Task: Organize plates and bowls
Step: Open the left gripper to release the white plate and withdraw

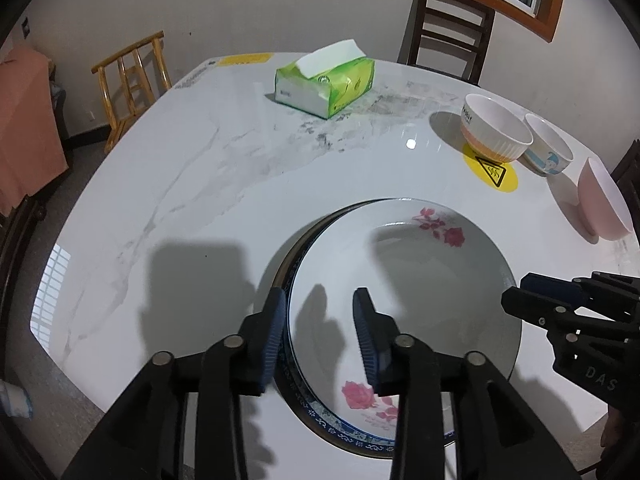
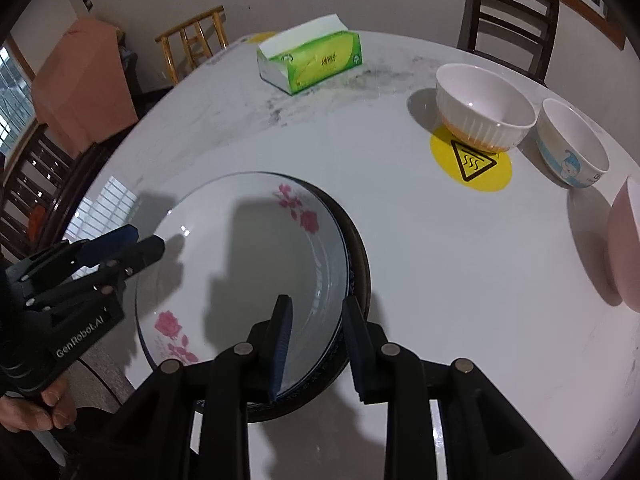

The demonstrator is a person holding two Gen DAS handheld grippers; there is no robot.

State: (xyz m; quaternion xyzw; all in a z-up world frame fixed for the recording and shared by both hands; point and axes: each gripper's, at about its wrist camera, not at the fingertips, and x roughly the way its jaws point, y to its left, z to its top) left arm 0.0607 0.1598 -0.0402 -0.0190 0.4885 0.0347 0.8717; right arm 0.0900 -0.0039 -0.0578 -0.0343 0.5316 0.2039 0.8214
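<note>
A white plate with pink roses (image 1: 420,280) (image 2: 248,264) lies on top of a blue-patterned plate (image 1: 344,436) and a dark-rimmed plate (image 2: 360,248). My left gripper (image 1: 320,324) (image 2: 148,240) straddles the stack's left rim, jaws apart, pads not pressing on it. My right gripper (image 2: 318,340) (image 1: 516,296) straddles the right rim the same way, one finger over the plate and one outside the stack. A white ribbed bowl (image 1: 496,132) (image 2: 484,108), a white bowl with a blue cartoon (image 1: 548,148) (image 2: 572,144) and a pink bowl (image 1: 604,204) (image 2: 626,240) stand apart at the right.
A green tissue box (image 1: 324,80) (image 2: 310,62) sits at the far side of the white marble table (image 1: 180,184) (image 2: 440,280). The ribbed bowl partly covers a yellow hot-surface sticker (image 1: 494,172) (image 2: 472,168). Chairs (image 1: 448,28) (image 2: 508,12) stand around the table. A hand (image 2: 44,408) holds the left gripper.
</note>
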